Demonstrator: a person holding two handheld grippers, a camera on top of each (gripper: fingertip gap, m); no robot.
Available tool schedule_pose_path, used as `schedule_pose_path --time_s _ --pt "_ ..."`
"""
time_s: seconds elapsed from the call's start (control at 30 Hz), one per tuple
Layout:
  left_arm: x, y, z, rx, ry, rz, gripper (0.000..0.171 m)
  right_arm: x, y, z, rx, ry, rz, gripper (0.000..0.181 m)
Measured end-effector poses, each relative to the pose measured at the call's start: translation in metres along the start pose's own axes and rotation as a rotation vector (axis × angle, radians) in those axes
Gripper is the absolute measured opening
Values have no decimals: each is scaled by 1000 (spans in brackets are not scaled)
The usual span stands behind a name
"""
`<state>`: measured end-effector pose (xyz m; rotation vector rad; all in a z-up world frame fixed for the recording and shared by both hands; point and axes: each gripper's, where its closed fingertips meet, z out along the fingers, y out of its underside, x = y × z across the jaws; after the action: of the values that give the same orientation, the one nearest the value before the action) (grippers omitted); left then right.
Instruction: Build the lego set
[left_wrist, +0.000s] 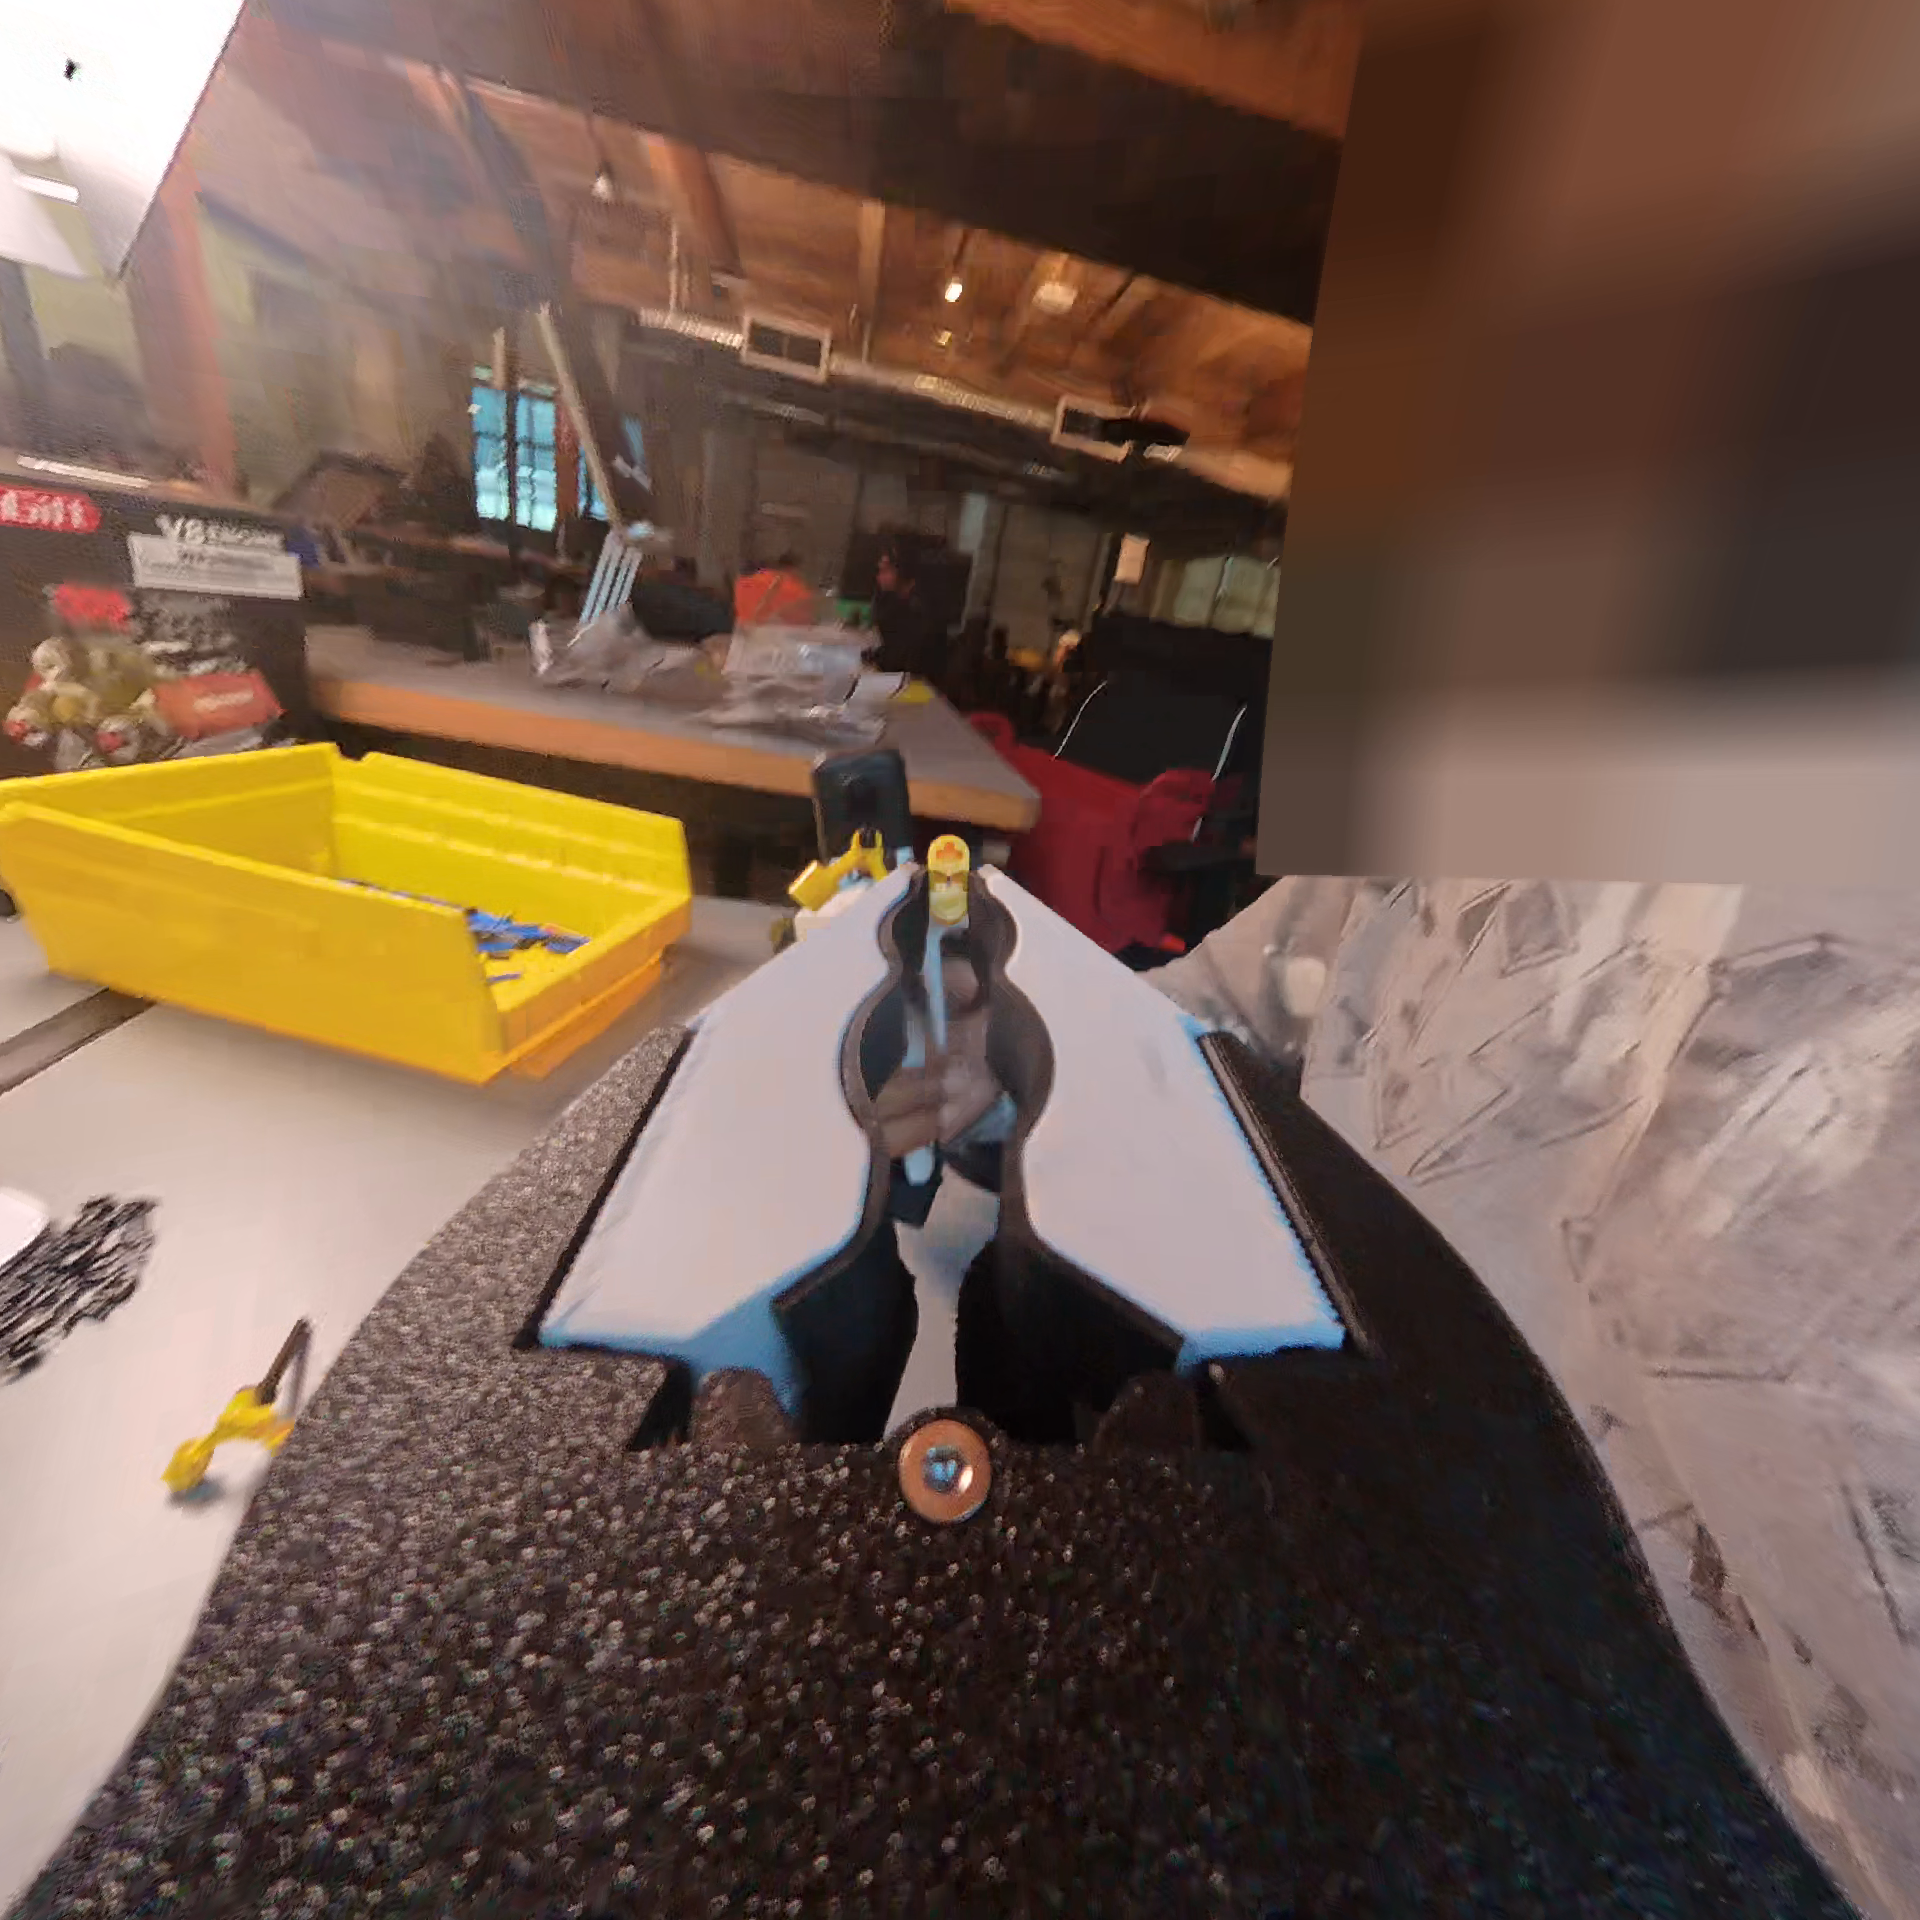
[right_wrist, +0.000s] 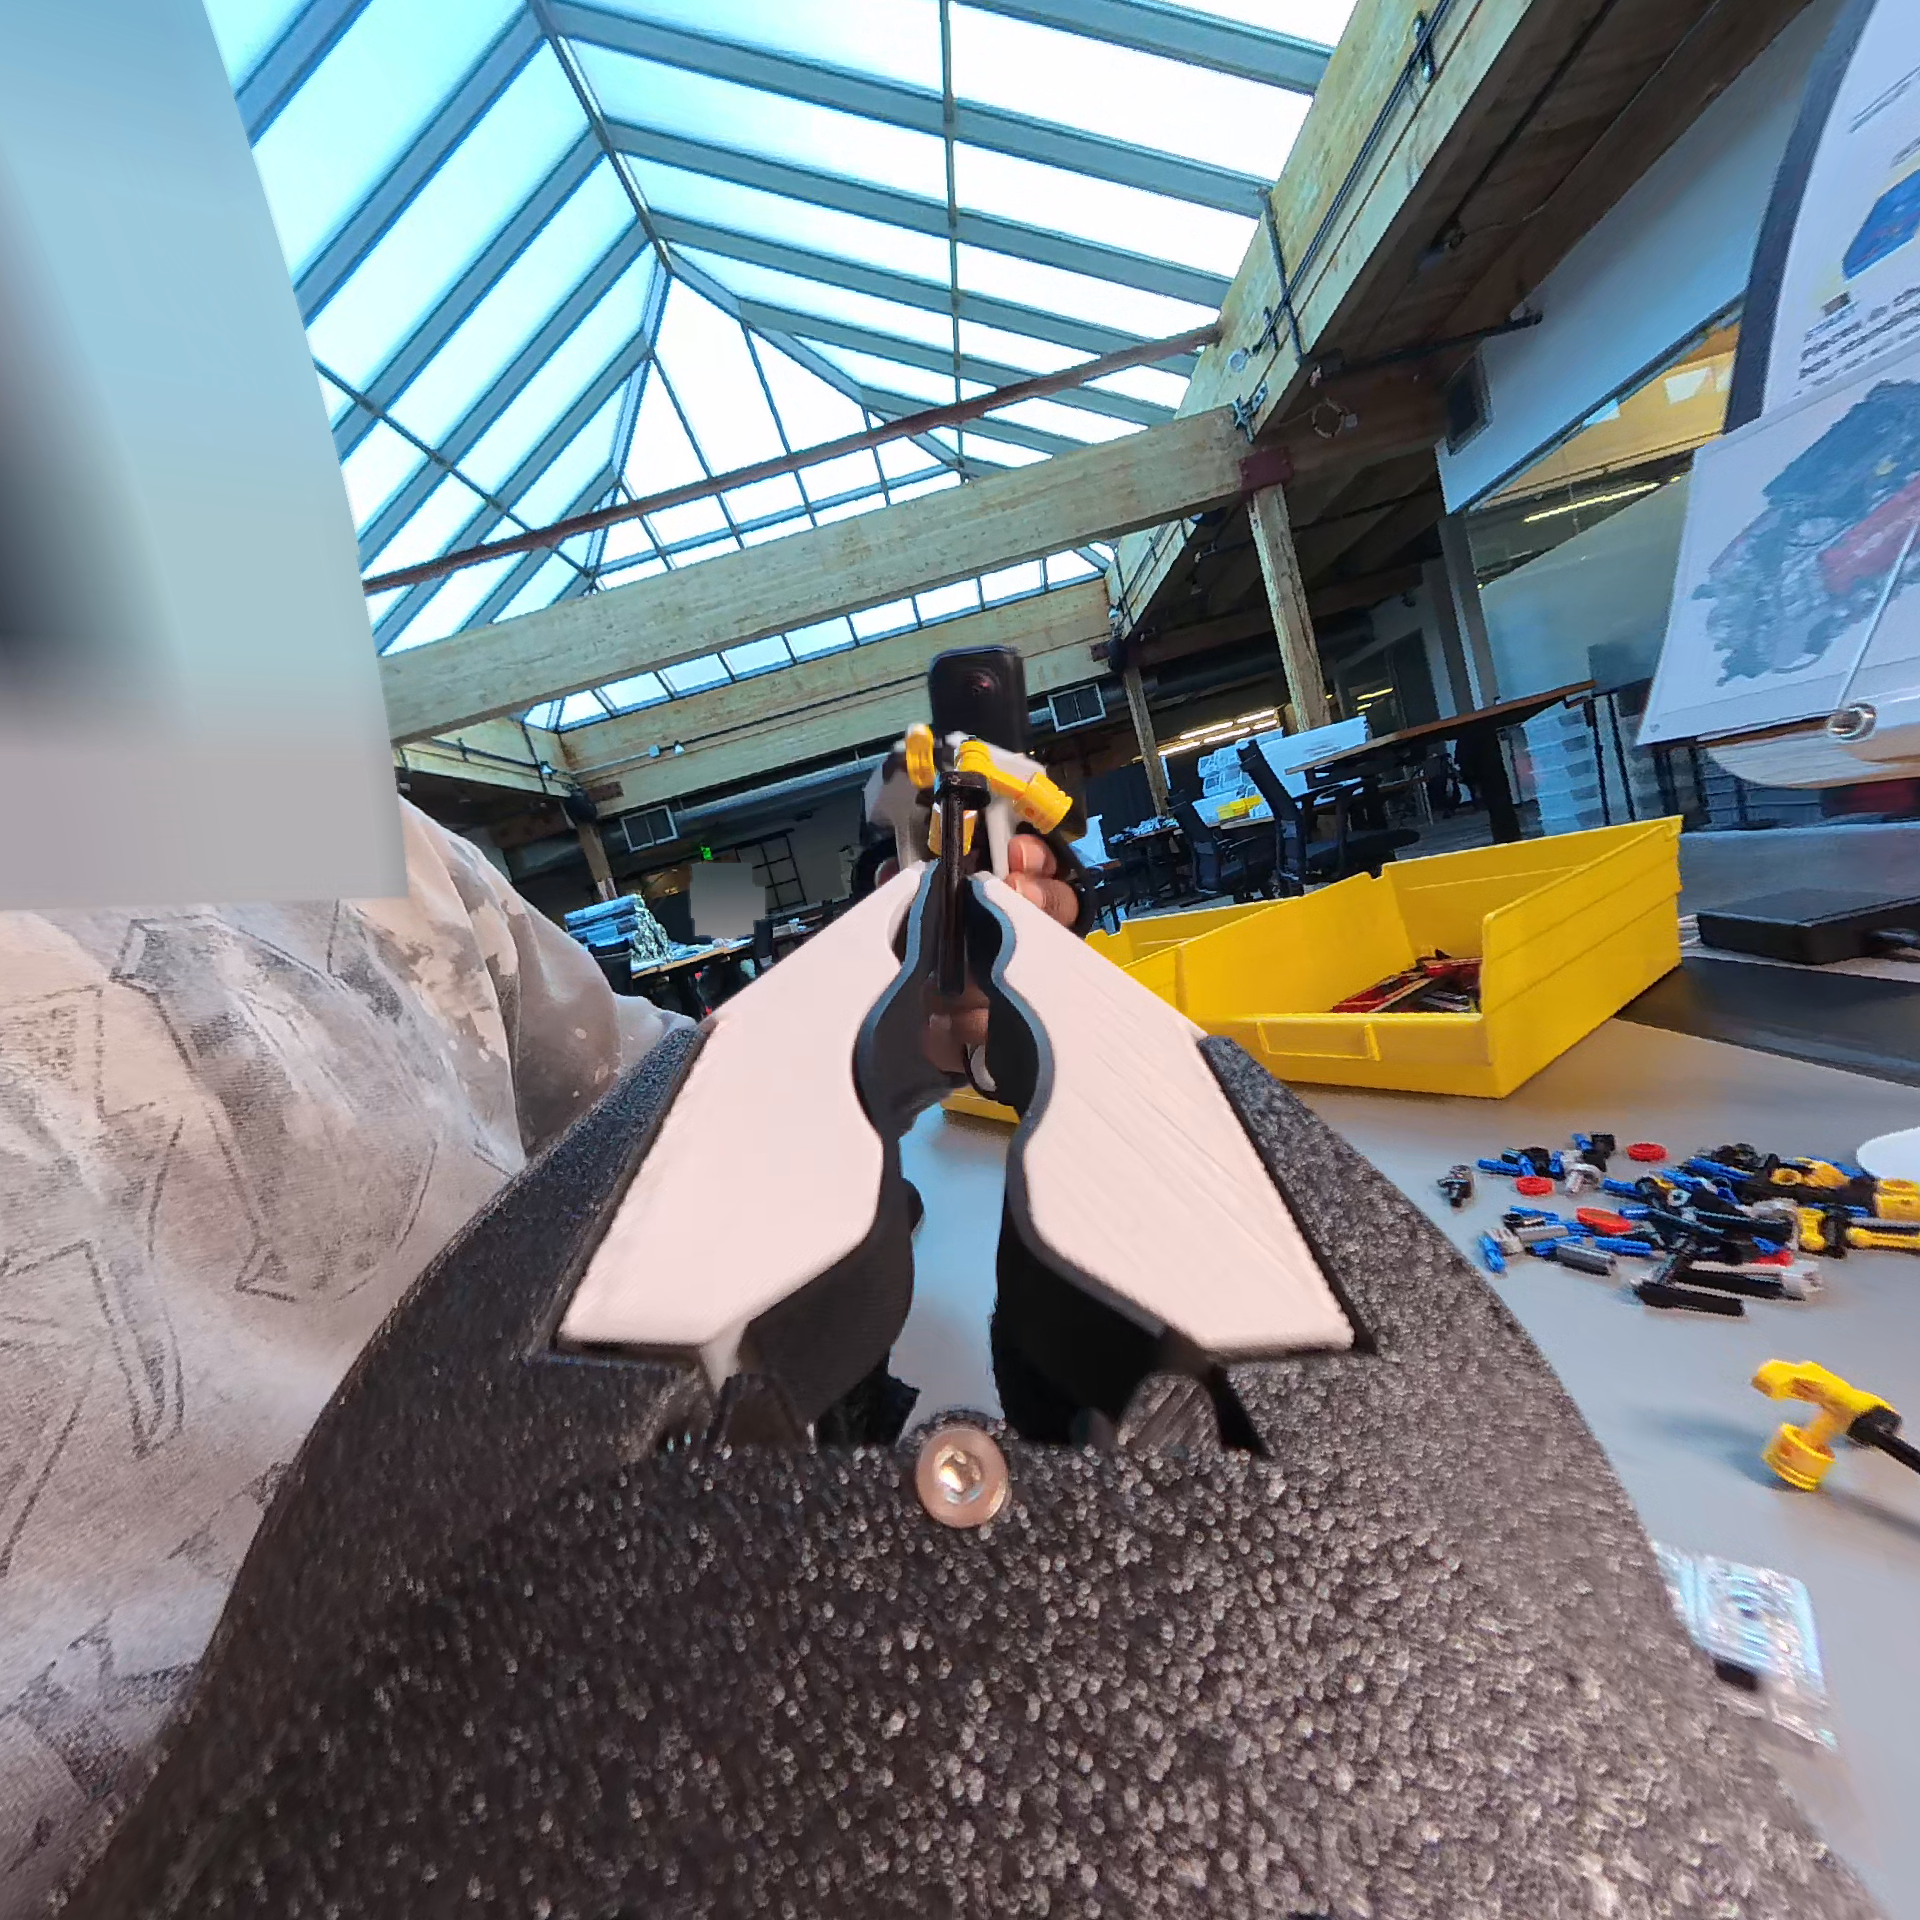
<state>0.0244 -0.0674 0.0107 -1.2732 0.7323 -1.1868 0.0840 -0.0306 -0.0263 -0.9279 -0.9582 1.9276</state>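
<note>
Left tool (left_wrist: 948, 914): we see it clamped on a yellow-tipped pin (left_wrist: 948, 896).
Right tool (right_wrist: 948, 904): we see it clamped on a black rod (right_wrist: 948, 914) carrying yellow connectors (right_wrist: 1023, 792).
Worktop (right_wrist: 1621, 1382): yellow bin (right_wrist: 1382, 997), loose small parts (right_wrist: 1704, 1226).

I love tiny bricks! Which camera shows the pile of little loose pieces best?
The right wrist view: the pile lies sharp, blue, black, red and yellow, on the table. The left wrist view shows only a dark blurred patch at its edge.

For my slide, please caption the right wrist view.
Right claw grips a black axle with yellow connectors, above a grey table.
</note>
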Motion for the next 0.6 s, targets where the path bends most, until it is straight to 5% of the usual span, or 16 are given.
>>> schedule_pose_path --time_s 0.3,0.6 --pt "1 -15 17 204 196 -145 7 -11 6 8 -40 -29 -16 2" --pt "-5 5 26 135 211 -128 7 -14 10 11 -64 -38 5 2"
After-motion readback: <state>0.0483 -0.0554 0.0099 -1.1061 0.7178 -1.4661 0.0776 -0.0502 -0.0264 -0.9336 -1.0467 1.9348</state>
